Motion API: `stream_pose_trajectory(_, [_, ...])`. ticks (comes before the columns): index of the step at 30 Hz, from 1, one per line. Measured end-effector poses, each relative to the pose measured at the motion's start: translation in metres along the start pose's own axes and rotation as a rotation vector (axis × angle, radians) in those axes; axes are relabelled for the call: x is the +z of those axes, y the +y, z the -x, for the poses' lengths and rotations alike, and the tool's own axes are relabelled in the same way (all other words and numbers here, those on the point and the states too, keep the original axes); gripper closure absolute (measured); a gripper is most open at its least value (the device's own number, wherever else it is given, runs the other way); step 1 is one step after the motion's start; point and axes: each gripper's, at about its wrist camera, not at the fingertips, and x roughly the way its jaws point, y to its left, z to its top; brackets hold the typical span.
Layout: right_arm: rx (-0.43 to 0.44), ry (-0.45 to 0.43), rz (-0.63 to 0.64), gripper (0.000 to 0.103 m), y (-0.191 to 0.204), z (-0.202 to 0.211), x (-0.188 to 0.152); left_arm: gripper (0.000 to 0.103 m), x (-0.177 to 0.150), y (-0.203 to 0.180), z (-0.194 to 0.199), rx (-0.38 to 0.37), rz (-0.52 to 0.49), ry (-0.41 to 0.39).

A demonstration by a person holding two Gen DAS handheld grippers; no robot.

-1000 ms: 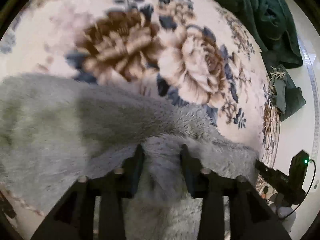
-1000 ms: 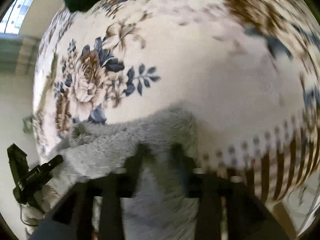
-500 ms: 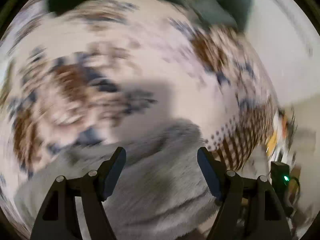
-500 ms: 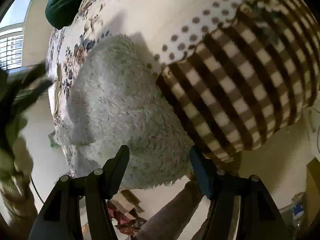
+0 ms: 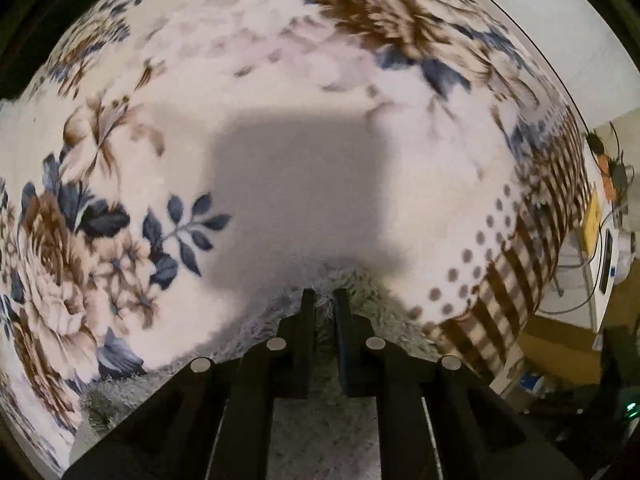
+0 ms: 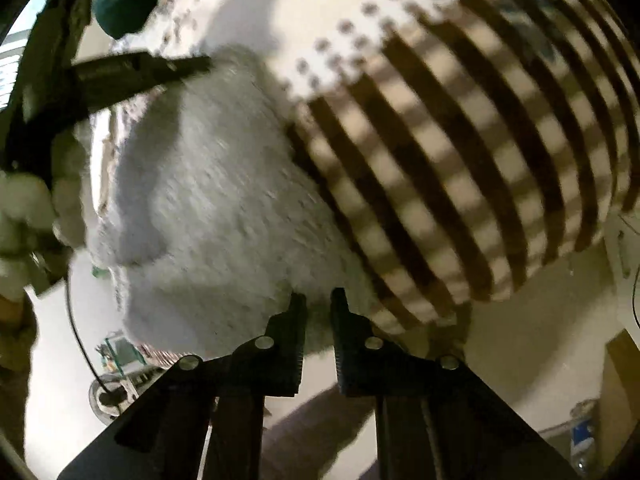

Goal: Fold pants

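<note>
Pants [image 6: 208, 208], grey and fluffy, lie bunched on the flowered bedspread [image 5: 280, 92] near its checked edge. Both claws have just been closing: left claw [image 5: 323, 300] and right claw [image 6: 318, 304] each pinch pile at opposite ends. Lift evenly, keeping edges aligned.

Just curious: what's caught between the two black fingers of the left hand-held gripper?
Grey fleece: the pants' edge is pinched by the left hand-held gripper, whose jaws just closed, seen in the left wrist view.
</note>
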Motion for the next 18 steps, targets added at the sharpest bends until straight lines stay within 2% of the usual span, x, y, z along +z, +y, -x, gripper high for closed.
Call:
stream_pose_trajectory(3, [-0.051, 0.052, 0.0, 0.094, -0.012, -0.009, -0.01, 0.097, 0.001, 0.014, 0.004, -0.014, 0.053, -0.014])
stream_pose_trajectory(4, [-0.036, 0.054, -0.018, 0.094, -0.016, -0.007, -0.012, 0.097, 0.002, 0.02, 0.007, -0.03, 0.079, -0.021])
stream_pose_trajectory(7, [0.142, 0.025, -0.185, 0.091, -0.045, 0.008, -0.015, 0.096, 0.002, 0.035, 0.02, -0.153, 0.169, -0.015])
stream_pose_trajectory(8, [0.207, 0.011, -0.245, 0.079, -0.055, 0.013, -0.017, 0.095, 0.001, 0.038, 0.024, -0.195, 0.19, -0.008])
stream_pose_trajectory(9, [0.265, -0.011, -0.295, 0.059, -0.063, 0.018, -0.019, 0.091, 0.0, 0.039, 0.027, -0.221, 0.194, -0.005])
stream_pose_trajectory(10, [0.311, -0.028, -0.335, 0.049, -0.069, 0.021, -0.021, 0.088, 0.001, 0.039, 0.03, -0.233, 0.192, -0.006])
stream_pose_trajectory(11, [0.359, -0.037, -0.378, 0.037, -0.073, 0.02, -0.024, 0.08, -0.001, 0.037, 0.033, -0.232, 0.172, -0.01])
stream_pose_trajectory(12, [0.391, -0.031, -0.406, 0.037, -0.076, 0.017, -0.025, 0.07, 0.0, 0.03, 0.032, -0.229, 0.148, -0.003])
stream_pose_trajectory(13, [0.419, -0.021, -0.425, 0.037, -0.076, 0.011, -0.026, 0.063, 0.0, 0.023, 0.027, -0.221, 0.119, 0.017])
stream_pose_trajectory(14, [0.442, -0.004, -0.449, 0.037, -0.072, 0.002, -0.025, 0.051, 0.0, 0.016, 0.018, -0.203, 0.086, 0.055])
stream_pose_trajectory(16, [0.458, 0.0, -0.468, 0.041, -0.064, -0.014, -0.027, 0.051, -0.004, 0.009, 0.001, -0.162, 0.038, 0.112])
stream_pose_trajectory(17, [0.466, -0.01, -0.471, 0.066, -0.058, -0.022, -0.027, 0.053, -0.005, 0.002, -0.008, -0.119, 0.01, 0.118])
stream_pose_trajectory(18, [0.456, -0.007, -0.47, 0.091, -0.052, -0.029, -0.029, 0.073, -0.009, -0.002, -0.011, -0.104, -0.017, 0.111])
